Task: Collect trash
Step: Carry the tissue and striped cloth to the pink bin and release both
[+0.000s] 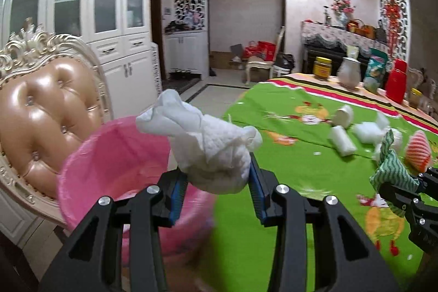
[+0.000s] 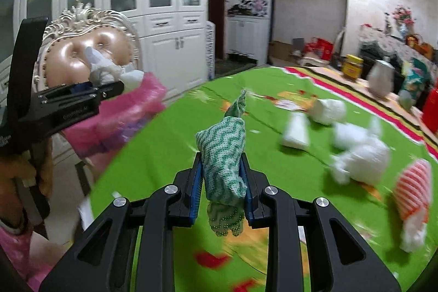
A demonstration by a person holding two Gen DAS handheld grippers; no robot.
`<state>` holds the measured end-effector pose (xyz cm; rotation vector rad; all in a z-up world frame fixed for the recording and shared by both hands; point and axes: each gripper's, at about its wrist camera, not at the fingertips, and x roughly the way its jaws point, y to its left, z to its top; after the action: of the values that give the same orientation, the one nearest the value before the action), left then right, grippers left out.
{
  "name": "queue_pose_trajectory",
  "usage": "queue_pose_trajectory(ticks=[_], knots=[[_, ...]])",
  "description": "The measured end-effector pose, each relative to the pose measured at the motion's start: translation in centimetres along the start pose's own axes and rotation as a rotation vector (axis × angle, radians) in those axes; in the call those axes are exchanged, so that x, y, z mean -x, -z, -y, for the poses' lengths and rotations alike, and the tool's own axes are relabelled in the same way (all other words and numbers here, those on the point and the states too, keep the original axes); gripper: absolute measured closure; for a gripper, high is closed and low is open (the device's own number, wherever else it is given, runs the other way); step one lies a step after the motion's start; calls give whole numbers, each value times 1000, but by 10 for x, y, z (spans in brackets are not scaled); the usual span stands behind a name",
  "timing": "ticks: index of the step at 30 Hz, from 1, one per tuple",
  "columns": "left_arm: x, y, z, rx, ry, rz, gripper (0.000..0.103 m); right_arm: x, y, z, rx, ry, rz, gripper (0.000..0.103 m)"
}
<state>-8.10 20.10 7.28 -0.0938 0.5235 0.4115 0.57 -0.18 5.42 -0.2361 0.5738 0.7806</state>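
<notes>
My left gripper is shut on a crumpled white tissue wad, held over the near rim of a pink-lined bin. My right gripper is shut on a green-and-white wavy-patterned rag above the green tablecloth. In the right wrist view the left gripper shows at the left with the white wad beside the pink bin. In the left wrist view the right gripper shows at the far right edge with the rag.
Several white wads, a white cup and an orange-striped cloth lie on the table. Jars, a white jug and a red flask stand at the far end. A padded ornate chair stands behind the bin.
</notes>
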Motion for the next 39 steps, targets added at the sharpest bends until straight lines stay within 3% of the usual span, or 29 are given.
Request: queue_pose_trajectory(ticks=[6, 15, 28, 39], knots=[[-7, 5, -51, 55, -61, -15, 63, -29, -21, -32, 11, -61, -7, 77], [-19, 12, -98, 102, -96, -37, 63, -56, -43, -82, 44, -127, -8, 77], [-34, 21, -129, 139, -113, -64, 63, -83, -75, -130, 76, -191, -3, 77], [-46, 28, -145, 168, -131, -92, 62, -116, -90, -143, 51, -234, -37, 76]])
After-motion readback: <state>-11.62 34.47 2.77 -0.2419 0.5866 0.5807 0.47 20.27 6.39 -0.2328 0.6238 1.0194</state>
